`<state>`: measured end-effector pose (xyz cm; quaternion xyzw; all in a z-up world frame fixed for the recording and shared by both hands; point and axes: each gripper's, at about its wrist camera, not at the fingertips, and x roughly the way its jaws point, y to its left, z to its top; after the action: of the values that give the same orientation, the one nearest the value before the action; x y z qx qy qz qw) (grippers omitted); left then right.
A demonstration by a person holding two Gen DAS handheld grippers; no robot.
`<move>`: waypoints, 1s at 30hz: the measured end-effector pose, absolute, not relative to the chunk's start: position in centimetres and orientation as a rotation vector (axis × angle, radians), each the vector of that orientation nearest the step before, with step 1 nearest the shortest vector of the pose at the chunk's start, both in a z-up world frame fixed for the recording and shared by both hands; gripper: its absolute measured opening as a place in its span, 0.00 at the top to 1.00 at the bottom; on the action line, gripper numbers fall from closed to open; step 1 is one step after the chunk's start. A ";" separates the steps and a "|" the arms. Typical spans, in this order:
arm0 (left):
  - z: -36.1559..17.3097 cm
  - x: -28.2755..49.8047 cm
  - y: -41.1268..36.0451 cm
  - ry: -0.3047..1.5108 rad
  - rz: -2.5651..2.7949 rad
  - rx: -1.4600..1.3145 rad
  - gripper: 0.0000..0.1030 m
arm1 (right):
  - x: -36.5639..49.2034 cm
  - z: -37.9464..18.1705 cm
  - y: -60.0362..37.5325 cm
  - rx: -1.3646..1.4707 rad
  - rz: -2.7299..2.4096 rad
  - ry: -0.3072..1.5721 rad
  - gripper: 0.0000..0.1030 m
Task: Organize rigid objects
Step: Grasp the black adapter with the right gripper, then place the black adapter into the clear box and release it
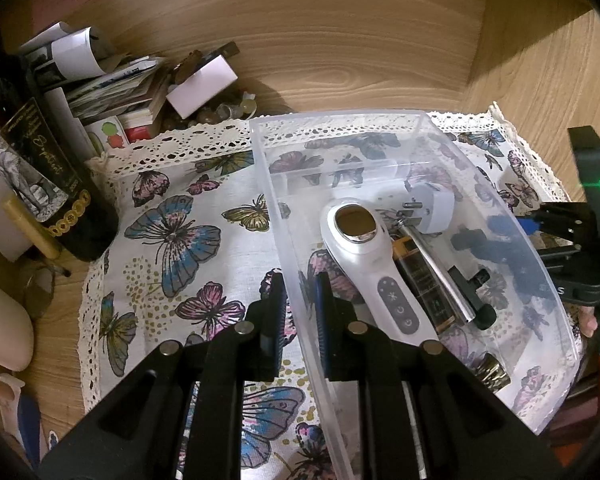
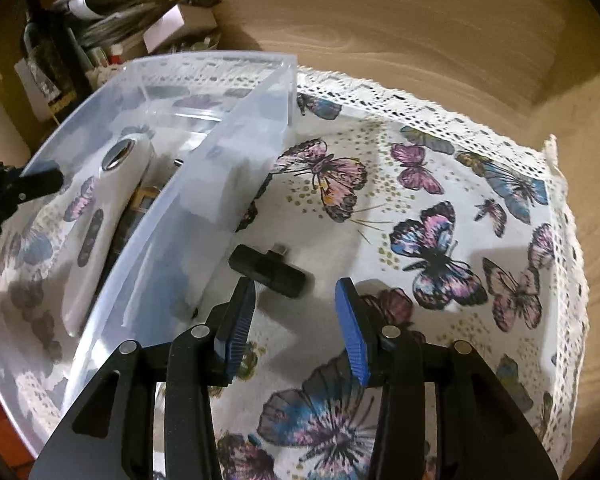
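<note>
Small black adapter [image 2: 267, 269] lies flat on the butterfly cloth [image 2: 440, 208], outside the clear bin [image 2: 204, 184], just beside the bin's right wall. Long axis runs from 10 to 4 o'clock in the right wrist view; a short plug stub sticks out of its upper side toward 1 o'clock.

Right tool [image 2: 296, 320]: blue-padded fingers apart, nothing between them, tips just short of the adapter at its 6 o'clock side.

Left tool [image 1: 300, 312]: fingers close together, straddling the bin's left wall [image 1: 296, 280], one finger outside and one inside; whether the pads actually press the wall, cannot tell.

Bin contents: white handheld device [image 1: 370, 264], round metal head at 11 o'clock, handle with buttons toward 5; a dark gold-lettered bar [image 1: 424, 284] and a metal rod [image 1: 440, 268] parallel beside it; a white plug [image 1: 432, 206] at the far end; a black clip [image 1: 472, 292].

Bench [image 1: 340, 60] is wood; a dark bottle [image 1: 40, 168] and a paper pile [image 1: 112, 80] at 10 o'clock.
</note>
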<state>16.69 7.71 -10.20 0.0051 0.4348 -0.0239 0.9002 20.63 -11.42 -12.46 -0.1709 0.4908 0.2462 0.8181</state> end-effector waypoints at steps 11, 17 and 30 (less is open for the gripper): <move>-10.3 16.7 7.6 0.905 -0.050 0.012 0.86 | 21.8 -13.1 -10.8 -0.367 0.527 1.026 0.87; -10.7 16.7 7.7 0.913 -0.053 0.009 0.86 | 21.0 -11.5 -11.8 -0.338 0.487 0.984 0.87; -9.8 15.9 7.5 0.877 -0.056 0.016 0.86 | 17.8 -4.7 -11.1 -0.307 0.497 0.779 0.87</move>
<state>15.93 7.47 -9.83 0.0076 0.4246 -0.0270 0.9049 17.82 -11.07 -4.68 -0.1474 0.3742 0.2388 0.8839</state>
